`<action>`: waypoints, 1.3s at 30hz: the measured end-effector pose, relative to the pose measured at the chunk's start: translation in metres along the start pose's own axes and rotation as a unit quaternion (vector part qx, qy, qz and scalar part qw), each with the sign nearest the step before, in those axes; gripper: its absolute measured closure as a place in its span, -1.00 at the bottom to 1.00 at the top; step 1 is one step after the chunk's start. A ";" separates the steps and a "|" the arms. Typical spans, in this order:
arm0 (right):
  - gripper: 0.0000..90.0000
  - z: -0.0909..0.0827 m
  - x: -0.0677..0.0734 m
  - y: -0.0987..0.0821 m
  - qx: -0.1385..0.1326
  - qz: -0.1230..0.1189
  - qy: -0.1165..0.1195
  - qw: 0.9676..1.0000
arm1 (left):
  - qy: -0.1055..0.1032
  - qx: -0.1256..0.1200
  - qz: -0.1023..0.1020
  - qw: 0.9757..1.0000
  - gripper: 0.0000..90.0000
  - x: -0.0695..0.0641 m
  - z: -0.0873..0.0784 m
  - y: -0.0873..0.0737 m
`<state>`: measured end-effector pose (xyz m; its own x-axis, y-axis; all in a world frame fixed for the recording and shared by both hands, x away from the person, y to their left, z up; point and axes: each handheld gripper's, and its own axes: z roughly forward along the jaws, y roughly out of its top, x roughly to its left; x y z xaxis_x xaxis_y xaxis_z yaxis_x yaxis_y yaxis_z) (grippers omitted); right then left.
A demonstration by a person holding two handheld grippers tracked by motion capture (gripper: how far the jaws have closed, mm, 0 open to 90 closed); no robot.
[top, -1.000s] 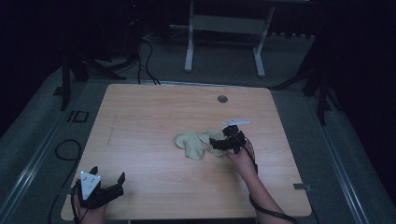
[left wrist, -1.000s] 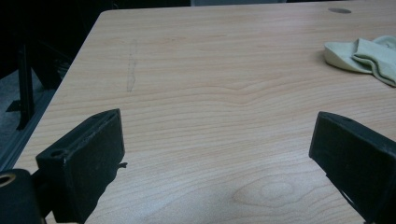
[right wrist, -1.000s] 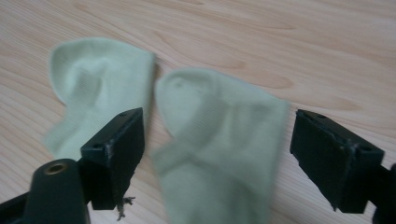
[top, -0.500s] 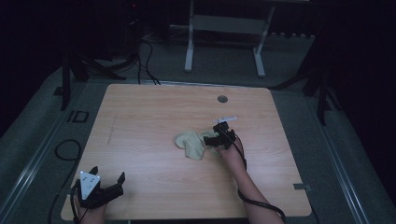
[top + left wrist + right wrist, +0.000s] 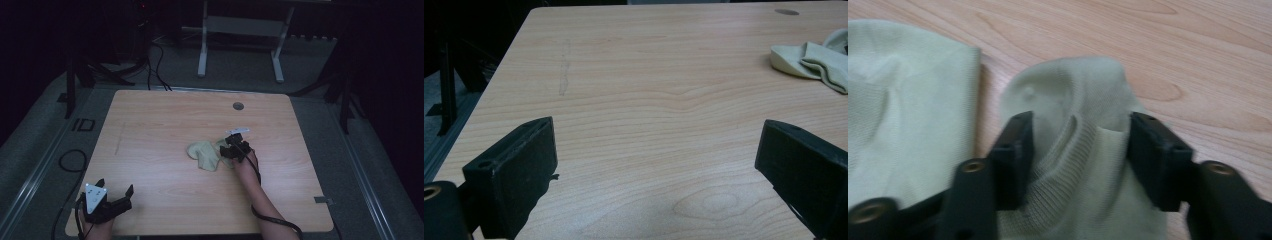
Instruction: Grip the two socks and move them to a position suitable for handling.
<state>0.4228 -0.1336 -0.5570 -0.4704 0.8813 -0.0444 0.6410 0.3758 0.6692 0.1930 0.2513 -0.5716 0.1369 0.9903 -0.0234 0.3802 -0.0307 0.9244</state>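
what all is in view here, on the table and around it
socks: two, pale green, crumpled together right of the table's middle; the ribbed cuff of one lies between the right gripper's fingers
table: one, light wood, centre
round hole cover: one, grey, far edge of the table
metal stand: one, grey, floor beyond the table
cables: several, black, floor at the far left
left gripper: one, black with a grey plate, near left corner of the table, fingers wide apart with only bare wood between them
right gripper: one, black, at the socks, jaws have just been closing around the cuff
forearm: one, reaching in from the bottom edge to the right gripper
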 end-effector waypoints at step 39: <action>0.81 -0.136 0.023 -0.040 -0.087 -0.076 0.084 0.990 | -0.007 0.010 0.009 1.000 -0.93 -0.007 0.004 0.002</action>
<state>0.3037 -0.1673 -0.4842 -0.6568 0.7529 -0.0413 0.4472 0.4331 0.7826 0.1963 0.2441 -0.5710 0.1570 0.9875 -0.0124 0.3951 -0.0513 0.9172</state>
